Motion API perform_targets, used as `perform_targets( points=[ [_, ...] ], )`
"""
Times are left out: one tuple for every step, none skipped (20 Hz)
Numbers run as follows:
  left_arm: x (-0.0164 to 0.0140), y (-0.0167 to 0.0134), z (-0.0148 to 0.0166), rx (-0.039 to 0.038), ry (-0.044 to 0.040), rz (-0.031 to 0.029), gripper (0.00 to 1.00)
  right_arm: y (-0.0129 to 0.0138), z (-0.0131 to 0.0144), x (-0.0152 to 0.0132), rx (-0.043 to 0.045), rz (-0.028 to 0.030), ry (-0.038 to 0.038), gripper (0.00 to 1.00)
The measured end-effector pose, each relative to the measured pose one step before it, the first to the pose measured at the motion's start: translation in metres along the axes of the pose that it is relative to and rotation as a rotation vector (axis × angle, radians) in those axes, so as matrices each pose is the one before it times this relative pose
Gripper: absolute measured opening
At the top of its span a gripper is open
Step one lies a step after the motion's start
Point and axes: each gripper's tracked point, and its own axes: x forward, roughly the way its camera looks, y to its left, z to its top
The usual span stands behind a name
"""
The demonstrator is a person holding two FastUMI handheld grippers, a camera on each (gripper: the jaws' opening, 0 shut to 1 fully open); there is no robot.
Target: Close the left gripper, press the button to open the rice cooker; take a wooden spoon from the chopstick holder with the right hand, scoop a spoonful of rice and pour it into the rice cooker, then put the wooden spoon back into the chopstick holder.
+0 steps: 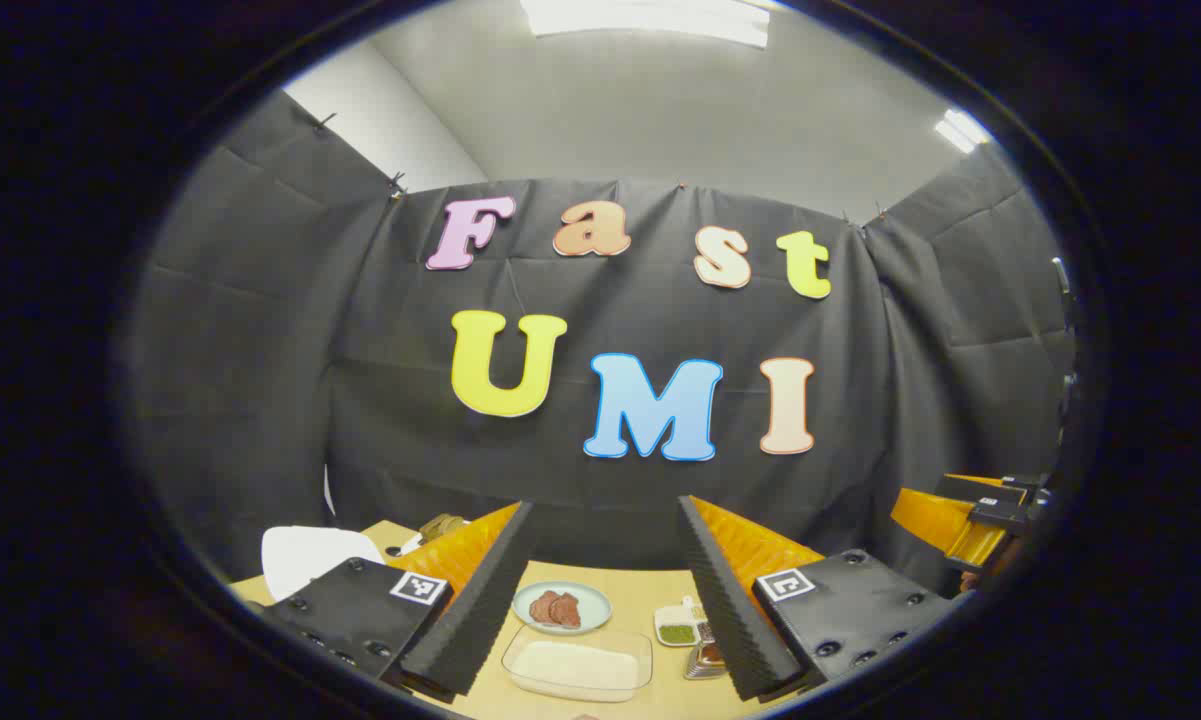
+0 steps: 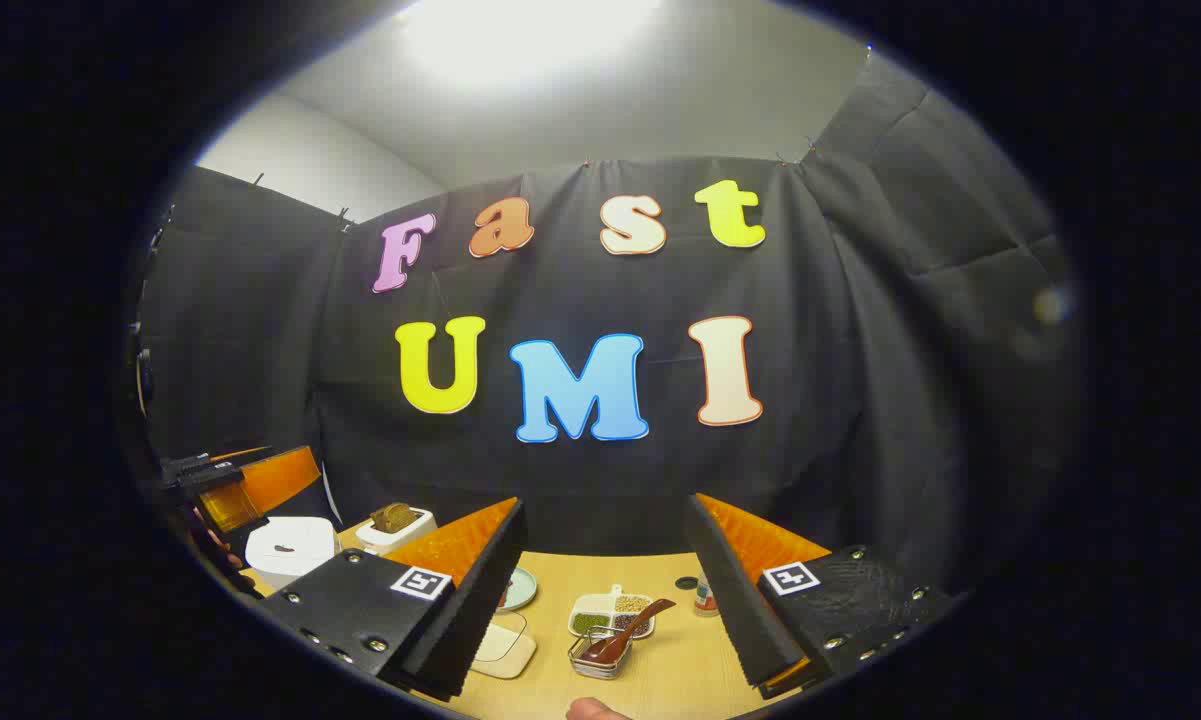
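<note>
Nothing is done yet: both your grippers, left gripper (image 1: 605,590) and right gripper (image 2: 605,590), gape wide and empty; the white rice cooker (image 2: 290,548) looks closed, the brown wooden spoon (image 2: 625,632) right of it sits in its wire chopstick holder (image 2: 600,660)

Each gripper is built alike. In the left gripper view, the left gripper (image 1: 605,590) has two long wedge-shaped fingers with ribbed, sawtooth inner faces and smooth outer shells. Each finger is mounted on a flat dark block studded with round screw heads, and each block carries a small square white tag printed with a black coded marking near its inner corner. The right gripper (image 2: 608,590), seen in the right gripper view, has the same ribbed wedges, screwed dark blocks and square coded tags. Farther off at the edge of each view the other gripper appears, with a boxy body and dark fittings on top.
</note>
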Motion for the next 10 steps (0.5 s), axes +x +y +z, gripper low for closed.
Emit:
perform_targets(
  points=[
    [0.00188,0.00453,0.00171,0.00139,-0.00242,-0.00248,0.98,0.00226,0.00354,0.00047,0.00654,-0.00737,-0.00724,0.98],
    [0.00298,0.00477,-0.00059,-0.00344,0.0009,-0.00941,0.98,0.0031,0.00138,0.00196,0.00729,-0.00744,-0.00268,0.97],
    [0.0035,0.00114,0.00003,-0.00504,0.00789,-0.01966,0.98,0.00552,-0.00241,0.001,0.00986,-0.0038,0.00492,0.97],
    [0.00361,0.00317,-0.00173,-0.00223,0.00978,-0.01938,0.98,0.00235,-0.00241,0.00161,0.00759,-0.01665,0.00885,0.97],
    [0.00299,0.00416,-0.00019,-0.00191,0.01088,-0.0173,0.96,-0.0002,-0.00237,0.00181,0.007,-0.01973,0.00845,0.97],
    [0.00126,0.00535,0.00087,-0.005,0.00278,-0.01359,0.95,0.00283,-0.00055,0.00099,0.00266,-0.01506,0.00338,0.97],
    [0.0022,0.00412,0.00362,-0.00085,-0.00795,-0.0118,0.96,0.00396,-0.0005,0.00057,-0.00295,-0.00775,-0.00186,0.97],
    [-0.00003,0.00504,0.00246,0.00339,-0.00844,-0.00323,0.97,0.00289,0.0017,0.00024,-0.00924,-0.01402,-0.00733,0.97],
    [0.00018,0.00686,0.00235,0.00221,-0.00478,-0.0008,0.97,-0.00029,0.00177,-0.00052,-0.00611,-0.01845,-0.0086,0.97],
    [0.00164,0.00508,-0.00006,0.00005,-0.00544,-0.00111,0.97,0.00381,0.00194,-0.00046,0.00813,-0.00678,-0.01018,0.98]
  ],
)
